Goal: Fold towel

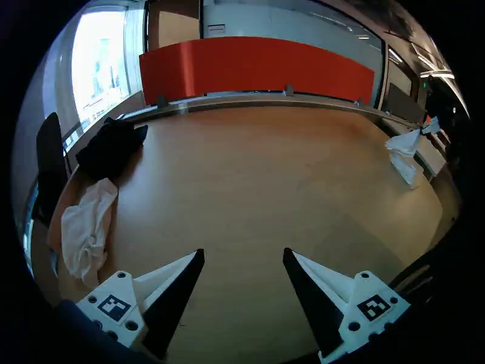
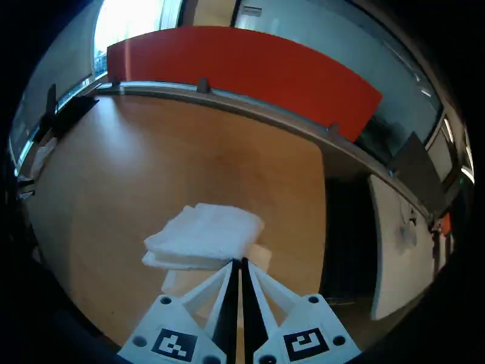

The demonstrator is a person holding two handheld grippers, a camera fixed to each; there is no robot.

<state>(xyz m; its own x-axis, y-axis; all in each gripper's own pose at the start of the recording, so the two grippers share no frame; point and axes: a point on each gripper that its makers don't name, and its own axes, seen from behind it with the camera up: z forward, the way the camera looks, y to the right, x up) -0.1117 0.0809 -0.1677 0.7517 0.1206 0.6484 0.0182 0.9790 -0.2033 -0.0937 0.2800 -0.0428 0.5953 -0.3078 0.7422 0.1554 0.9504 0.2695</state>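
Two views show one wooden table with an orange panel behind it. In the left gripper view, we see the left gripper with its fingers spread wide above bare wood, holding nothing. A crumpled white cloth lies near the table's left edge, with a black bundle beyond it. In the right gripper view, the right gripper has its fingers pressed together. Their tips meet the near edge of the folded towel, which lies flat on the table. We cannot tell whether they nip any fabric.
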